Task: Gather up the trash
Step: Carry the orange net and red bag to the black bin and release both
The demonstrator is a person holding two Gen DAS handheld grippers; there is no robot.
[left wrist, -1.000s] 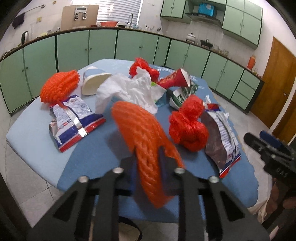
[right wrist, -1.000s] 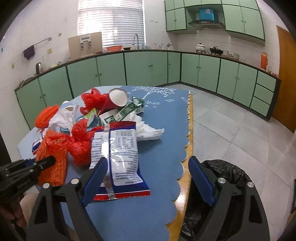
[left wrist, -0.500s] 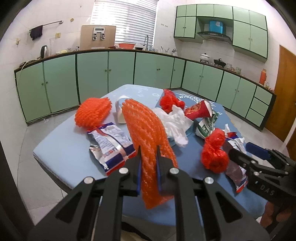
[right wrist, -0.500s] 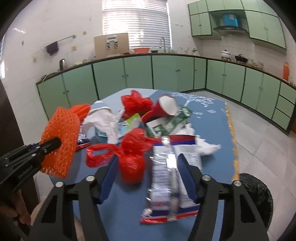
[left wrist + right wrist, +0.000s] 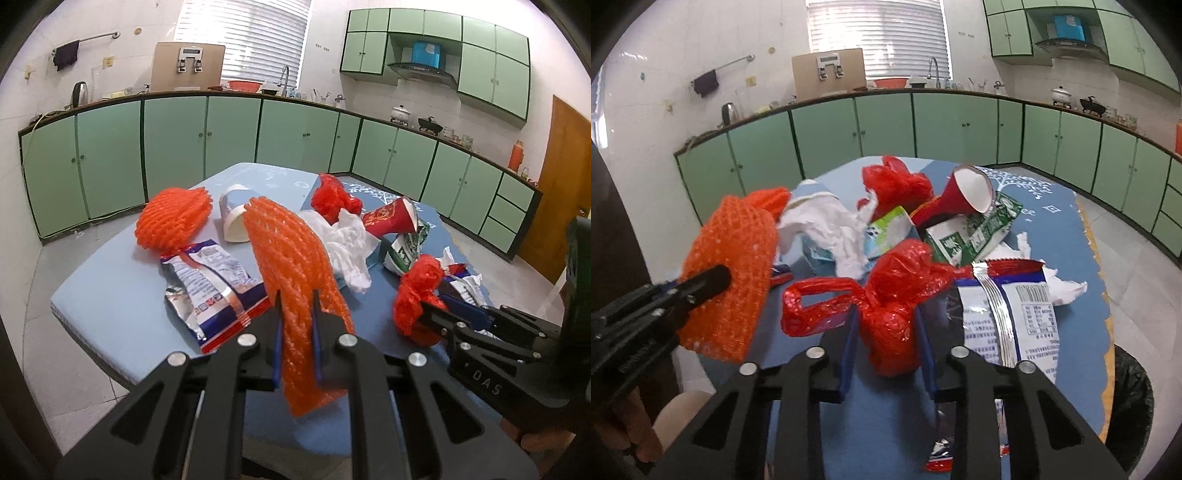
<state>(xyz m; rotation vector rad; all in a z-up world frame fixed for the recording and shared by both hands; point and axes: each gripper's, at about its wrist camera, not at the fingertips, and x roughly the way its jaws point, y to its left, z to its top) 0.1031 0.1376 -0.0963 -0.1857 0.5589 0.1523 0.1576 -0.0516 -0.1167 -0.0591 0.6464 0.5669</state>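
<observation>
My left gripper (image 5: pixel 297 325) is shut on an orange foam fruit net (image 5: pixel 291 266) and holds it up over the near edge of the blue table (image 5: pixel 110 295); the net also shows at the left of the right wrist view (image 5: pixel 731 280). My right gripper (image 5: pixel 886 332) has its jaws closed against a knotted red plastic bag (image 5: pixel 894 306), which also shows in the left wrist view (image 5: pixel 419 295). More trash lies on the table: a second orange net (image 5: pixel 173 218), a snack wrapper (image 5: pixel 210 288), white tissue (image 5: pixel 343 243) and a red paper cup (image 5: pixel 964 195).
A black trash bag (image 5: pixel 1130 398) stands on the floor at the table's right side. A silver snack bag (image 5: pixel 1008 314), a green carton (image 5: pixel 971 232), another red bag (image 5: pixel 894 184) and a white cup (image 5: pixel 234 218) lie on the table. Green cabinets line the walls.
My left gripper has lifted the orange net and drawn back from the table. My right gripper has moved left over the red bag and closed its jaws onto it.
</observation>
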